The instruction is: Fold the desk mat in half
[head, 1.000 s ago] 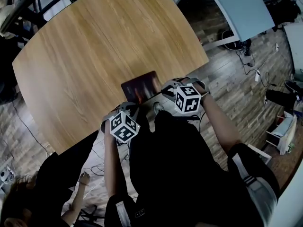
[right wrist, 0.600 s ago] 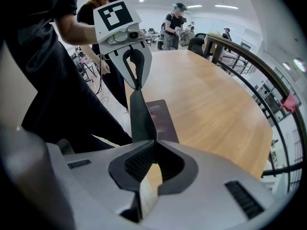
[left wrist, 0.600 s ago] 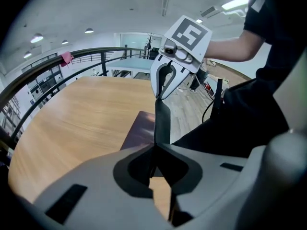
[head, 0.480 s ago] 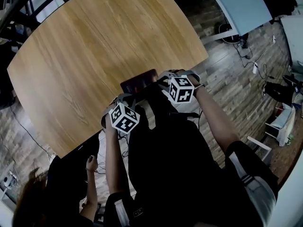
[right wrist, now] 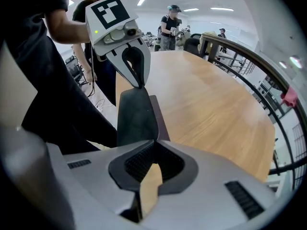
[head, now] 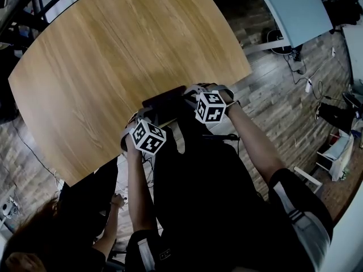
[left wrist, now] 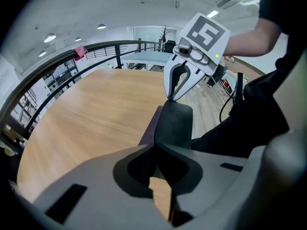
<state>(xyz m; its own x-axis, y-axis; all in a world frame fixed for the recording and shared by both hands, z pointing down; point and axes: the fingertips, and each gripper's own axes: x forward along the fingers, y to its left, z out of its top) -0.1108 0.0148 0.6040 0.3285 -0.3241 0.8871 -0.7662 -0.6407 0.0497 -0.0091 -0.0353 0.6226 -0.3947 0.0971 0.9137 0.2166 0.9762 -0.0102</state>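
Head view: left gripper (head: pixel 138 119) and right gripper (head: pixel 191 93) pinch desk mat (head: pixel 164 100).

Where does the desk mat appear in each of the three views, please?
Head view: the desk mat is a dark strip at the table's near edge, near the picture's middle.
Left gripper view: the desk mat is a dark strip slightly right of centre, running upward.
Right gripper view: the desk mat is a dark strip left of centre, running upward.
Shared landmark: the wooden table, whose light top lies beside the mat in every view.
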